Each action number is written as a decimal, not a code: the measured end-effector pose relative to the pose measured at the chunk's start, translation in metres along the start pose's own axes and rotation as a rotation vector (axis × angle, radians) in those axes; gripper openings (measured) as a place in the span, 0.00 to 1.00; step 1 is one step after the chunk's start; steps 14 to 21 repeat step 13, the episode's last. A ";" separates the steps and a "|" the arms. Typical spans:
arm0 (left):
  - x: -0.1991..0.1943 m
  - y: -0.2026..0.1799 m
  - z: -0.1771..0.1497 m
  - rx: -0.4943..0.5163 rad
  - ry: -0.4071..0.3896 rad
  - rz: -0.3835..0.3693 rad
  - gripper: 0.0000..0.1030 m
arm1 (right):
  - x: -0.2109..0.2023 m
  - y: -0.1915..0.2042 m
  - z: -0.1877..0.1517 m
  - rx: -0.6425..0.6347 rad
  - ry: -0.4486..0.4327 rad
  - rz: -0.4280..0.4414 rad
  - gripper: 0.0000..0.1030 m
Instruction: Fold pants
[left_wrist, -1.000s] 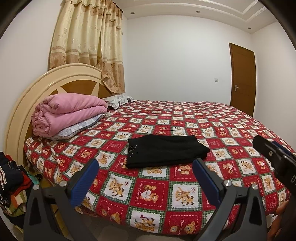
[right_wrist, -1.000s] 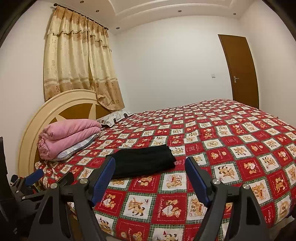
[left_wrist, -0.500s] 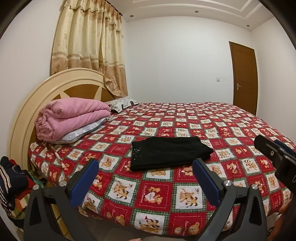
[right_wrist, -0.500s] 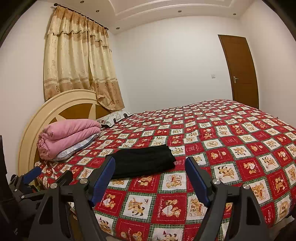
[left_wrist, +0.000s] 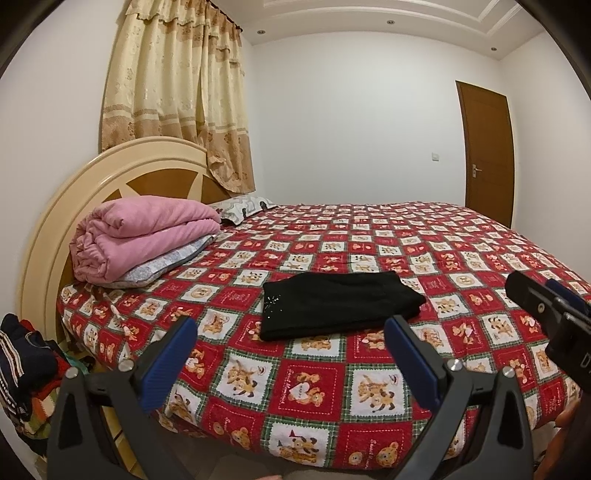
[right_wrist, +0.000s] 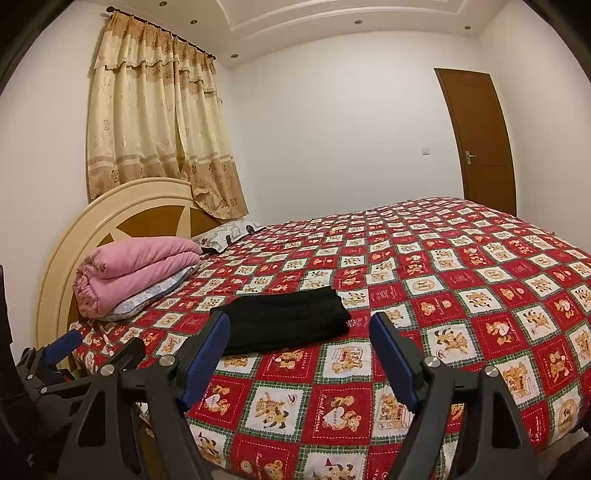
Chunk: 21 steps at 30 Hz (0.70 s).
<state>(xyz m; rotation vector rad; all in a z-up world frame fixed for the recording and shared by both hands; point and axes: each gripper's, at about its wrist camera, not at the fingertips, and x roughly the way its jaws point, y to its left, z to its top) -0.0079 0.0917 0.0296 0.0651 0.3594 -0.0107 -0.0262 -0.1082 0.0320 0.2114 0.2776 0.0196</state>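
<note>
Black pants (left_wrist: 338, 304) lie folded into a flat rectangle on the red teddy-bear bedspread (left_wrist: 369, 240), near the bed's front edge. In the right wrist view the same pants (right_wrist: 288, 319) sit just beyond the fingers. My left gripper (left_wrist: 291, 334) hovers open at the bed's edge, short of the pants, with nothing between its blue pads. My right gripper (right_wrist: 299, 334) is likewise open and holds nothing, back from the pants. The right gripper's tip (left_wrist: 543, 306) shows at the right edge of the left wrist view.
A folded pink quilt (left_wrist: 144, 236) rests on a pillow by the round cream headboard (left_wrist: 110, 166). A second pillow (left_wrist: 240, 206) lies behind it. A heap of clothes (left_wrist: 26, 369) sits on the floor at left. A brown door (left_wrist: 485, 151) stands at the far right.
The left wrist view has tilted slightly, so the bed sits a little differently in frame. The pants and both grippers' openings are unchanged.
</note>
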 end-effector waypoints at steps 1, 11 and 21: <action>0.000 0.000 0.000 0.001 0.000 0.000 1.00 | 0.000 0.000 0.000 0.000 0.000 0.000 0.77; 0.001 -0.001 0.000 0.011 0.007 -0.001 1.00 | 0.000 -0.002 0.000 0.004 0.005 -0.004 0.77; 0.001 -0.002 0.000 0.015 0.008 -0.001 1.00 | 0.001 -0.003 0.000 0.004 0.005 -0.003 0.77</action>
